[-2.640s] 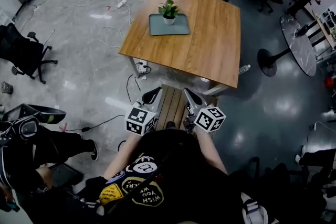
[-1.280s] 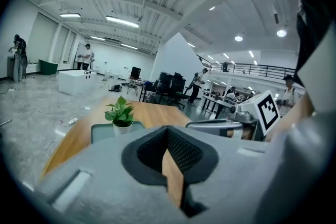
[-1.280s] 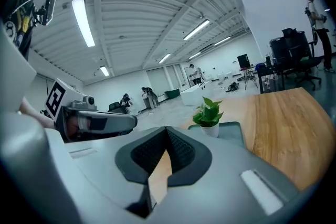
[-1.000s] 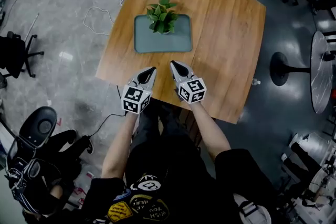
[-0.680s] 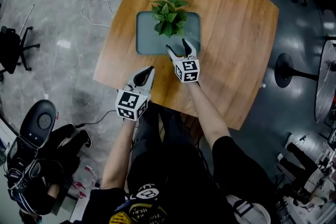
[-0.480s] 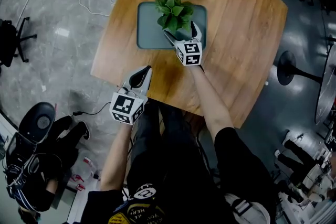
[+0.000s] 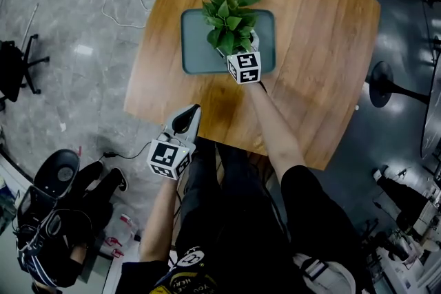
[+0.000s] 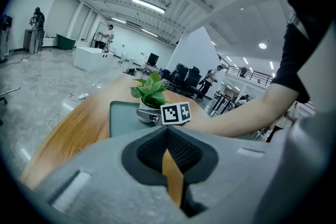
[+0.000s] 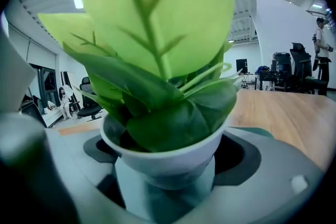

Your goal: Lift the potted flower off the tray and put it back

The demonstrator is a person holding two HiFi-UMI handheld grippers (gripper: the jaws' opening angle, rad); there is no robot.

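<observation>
On the teal tray (image 7: 195, 55), the potted flower (image 7: 231, 14) sits between your right gripper's (image 7: 239, 51) opening jaws. Your left gripper (image 7: 190, 115) is pinched closed at the wooden table's (image 7: 317, 45) near edge, with grey floor (image 7: 76, 17) all around.

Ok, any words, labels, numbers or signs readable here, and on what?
No readable text in any view.
Left gripper cube: black-and-white square markers, no letters.
Right gripper, jaws opening with the flower pot between them: its cube bears the same markers only.
Shirt print at the head view's bottom edge: too small and cut off to read.
Flower pot and tray: no print visible.
</observation>
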